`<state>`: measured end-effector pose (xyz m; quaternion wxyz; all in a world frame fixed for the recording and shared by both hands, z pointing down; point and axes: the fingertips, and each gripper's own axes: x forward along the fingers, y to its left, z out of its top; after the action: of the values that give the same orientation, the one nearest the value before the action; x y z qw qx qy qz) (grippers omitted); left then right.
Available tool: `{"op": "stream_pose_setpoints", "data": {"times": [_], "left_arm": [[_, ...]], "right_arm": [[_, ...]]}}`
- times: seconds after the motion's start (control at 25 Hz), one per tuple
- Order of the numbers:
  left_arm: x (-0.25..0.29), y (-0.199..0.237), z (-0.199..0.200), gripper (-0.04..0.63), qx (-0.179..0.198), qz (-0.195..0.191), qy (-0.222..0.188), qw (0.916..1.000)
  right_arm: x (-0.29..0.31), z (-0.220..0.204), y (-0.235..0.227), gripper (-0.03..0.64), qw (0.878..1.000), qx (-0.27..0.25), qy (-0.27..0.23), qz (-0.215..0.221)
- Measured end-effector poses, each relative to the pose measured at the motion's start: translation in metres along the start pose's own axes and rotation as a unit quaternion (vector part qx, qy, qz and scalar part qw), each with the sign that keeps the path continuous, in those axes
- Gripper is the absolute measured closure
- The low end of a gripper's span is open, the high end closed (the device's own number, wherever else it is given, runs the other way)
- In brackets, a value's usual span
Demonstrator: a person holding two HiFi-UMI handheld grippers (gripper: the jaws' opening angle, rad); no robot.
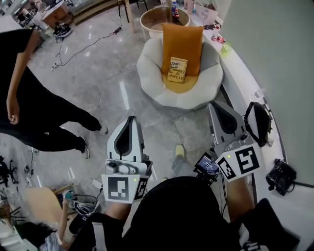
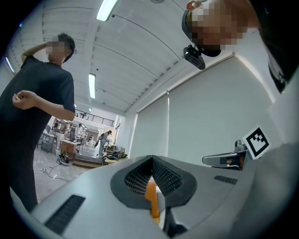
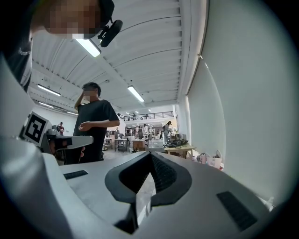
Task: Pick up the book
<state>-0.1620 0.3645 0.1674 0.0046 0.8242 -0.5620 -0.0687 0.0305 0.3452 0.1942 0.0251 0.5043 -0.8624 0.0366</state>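
**Both grippers closed and empty, book on the chair ahead**

The book (image 1: pixel 178 69) stands on edge on the yellow seat pad (image 1: pixel 172 86) of a round white chair (image 1: pixel 149 73). It leans back against an upright orange cushion (image 1: pixel 182 41), with its yellowish cover facing the camera.

The left gripper (image 1: pixel 130 120) and the right gripper (image 1: pixel 214 107) are both held out level over the grey floor (image 1: pixel 98 73), pointing toward the chair and well short of it. Nothing touches the book. In each gripper view the jaws are pressed together at the tips with nothing pinched between them. Through the slit behind the left gripper's tips a strip of orange shows.

A person in black clothes (image 1: pixel 29 103) stands on the floor to the left, well apart from the chair. Behind the chair is a round table (image 1: pixel 152 22) with a bottle (image 1: pixel 175 12) on it. A white ledge (image 1: pixel 245 73) runs along the wall on the right.
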Motion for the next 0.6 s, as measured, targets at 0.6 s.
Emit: {"op": "stream_pose_setpoints", "data": {"times": [0.6], "left_arm": [[0.085,0.031,-0.01,0.584,0.001,0.014,0.024,0.9996]], "right_arm": [[0.078,0.006,-0.046,0.607,1.0,0.006,0.018,0.012]]}}
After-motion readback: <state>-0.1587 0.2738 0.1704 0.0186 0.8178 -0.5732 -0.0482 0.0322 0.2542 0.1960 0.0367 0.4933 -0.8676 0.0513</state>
